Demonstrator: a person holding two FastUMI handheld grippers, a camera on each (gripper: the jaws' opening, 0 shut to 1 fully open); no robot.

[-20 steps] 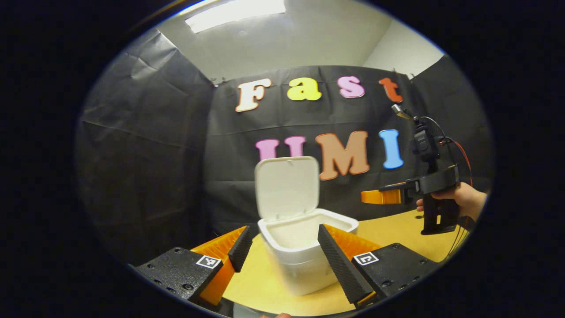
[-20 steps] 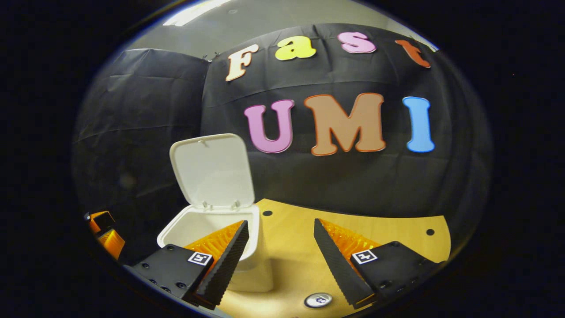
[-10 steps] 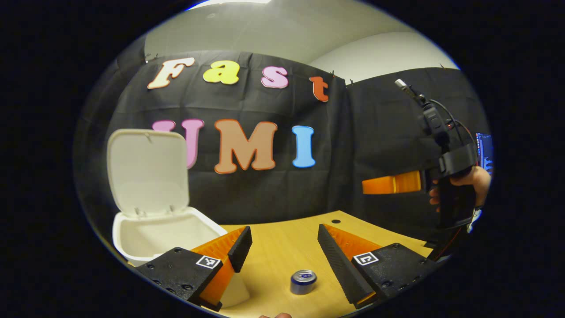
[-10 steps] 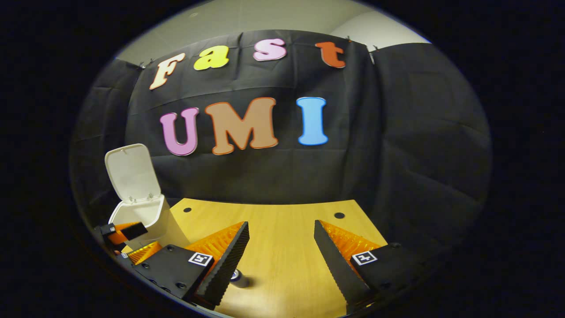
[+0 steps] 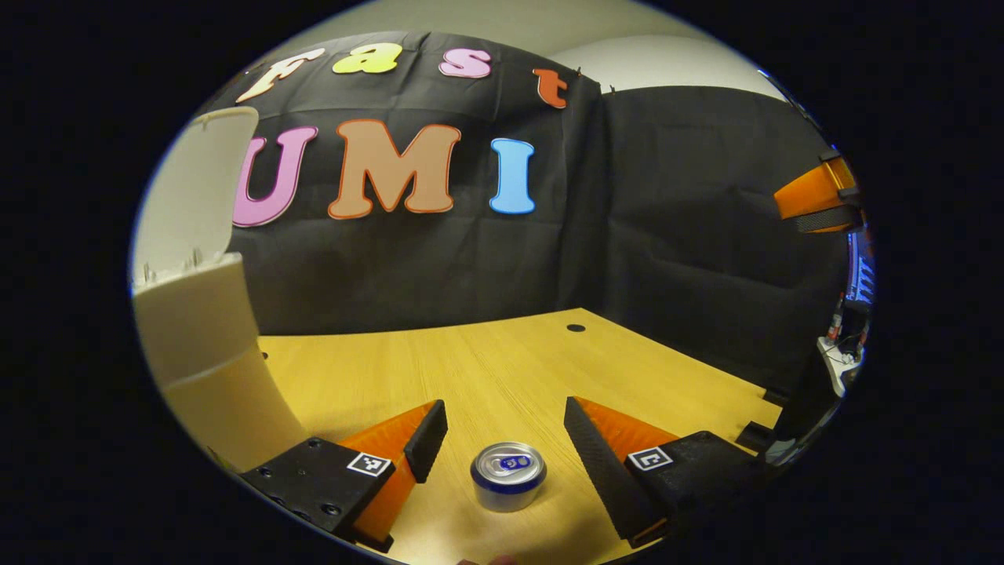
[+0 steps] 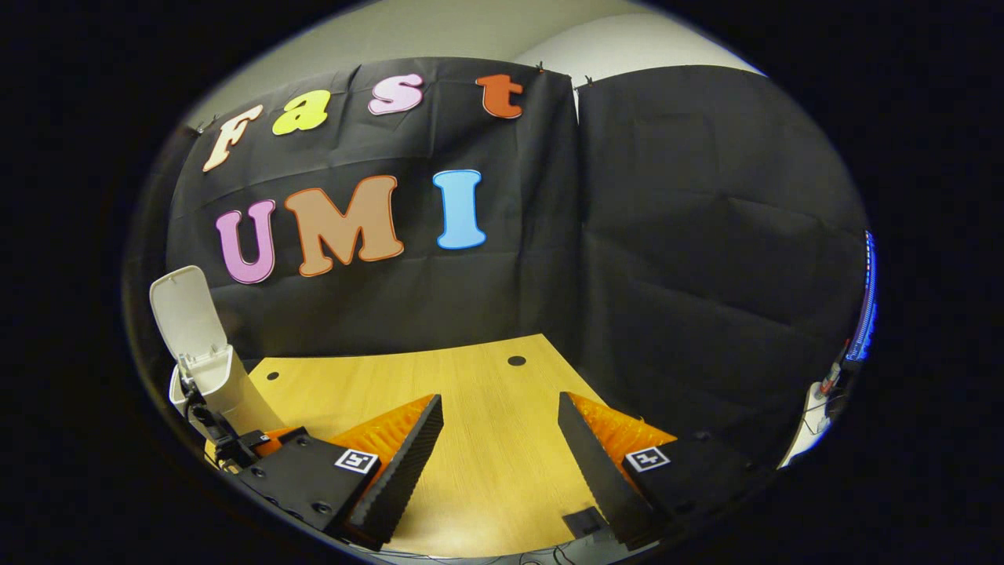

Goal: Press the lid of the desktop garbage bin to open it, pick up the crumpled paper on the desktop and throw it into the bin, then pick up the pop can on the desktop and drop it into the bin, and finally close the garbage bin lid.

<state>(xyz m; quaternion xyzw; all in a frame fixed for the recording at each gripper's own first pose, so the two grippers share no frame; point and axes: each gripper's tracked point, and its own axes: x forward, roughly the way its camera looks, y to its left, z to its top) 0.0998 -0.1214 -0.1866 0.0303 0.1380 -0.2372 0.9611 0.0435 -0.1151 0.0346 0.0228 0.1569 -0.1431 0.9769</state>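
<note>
The pop can (image 5: 508, 475) stands upright on the wooden table (image 5: 486, 361), silver top up. My left gripper (image 5: 503, 417) is open, low over the table, and the can sits between its two fingers without touching either. The white bin (image 5: 200, 337) is close at the left with its lid (image 5: 196, 176) standing up open. In the right gripper view the bin (image 6: 210, 380) and its raised lid (image 6: 184, 310) are far off at the left. My right gripper (image 6: 500, 439) is open over bare table. The right gripper's body (image 5: 816, 192) hangs high at the right edge.
Black cloth walls close the booth behind and to the right of the table. Small round holes (image 5: 576, 327) (image 6: 516, 360) mark the tabletop near its back edge. Part of the left gripper (image 6: 239, 446) shows below the bin. Cables and gear (image 5: 839, 353) lie past the table's right edge.
My left gripper swung right from the bin and dropped toward the can, which now sits between its fingers. The right gripper drew away to the right, so the bin looks smaller.
</note>
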